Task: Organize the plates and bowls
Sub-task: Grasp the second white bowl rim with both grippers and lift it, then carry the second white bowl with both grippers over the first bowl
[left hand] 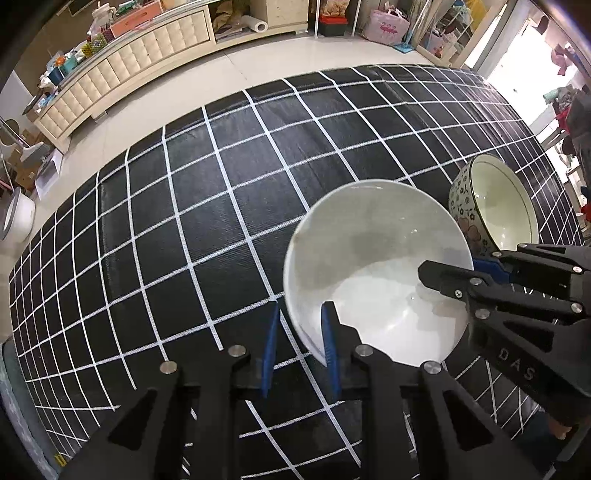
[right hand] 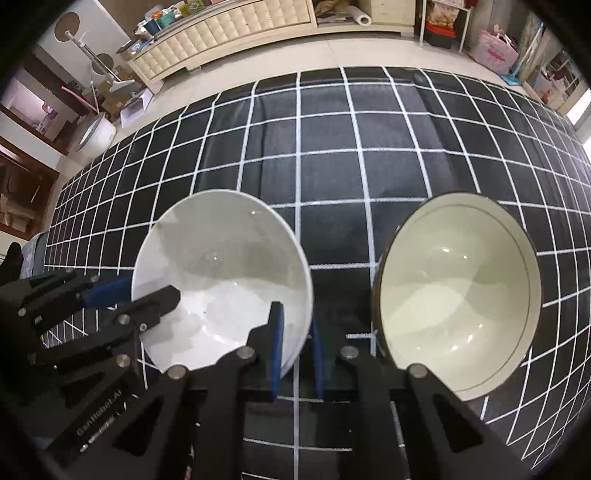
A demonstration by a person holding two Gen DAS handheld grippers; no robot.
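Observation:
A plain white bowl (left hand: 369,258) (right hand: 221,251) stands on the black cloth with a white grid (left hand: 184,221) (right hand: 332,147). My left gripper (left hand: 300,343) (right hand: 153,290) straddles the bowl's left rim, one finger inside and one blue pad (right hand: 107,291) outside, shut on the rim. On the opposite rim my right gripper (right hand: 297,350) (left hand: 448,267) is shut the same way, with one pad in the bowl and one outside. Just to the right stands a cream-lined bowl with a flowered outside (left hand: 498,206) (right hand: 458,295), upright and untouched.
The grid cloth stretches wide beyond both bowls. Past the table's far edge lie pale floor tiles and a long cream cabinet (left hand: 122,74) (right hand: 240,29) piled with clutter. A pink bag (left hand: 388,22) and shelves stand at the back right.

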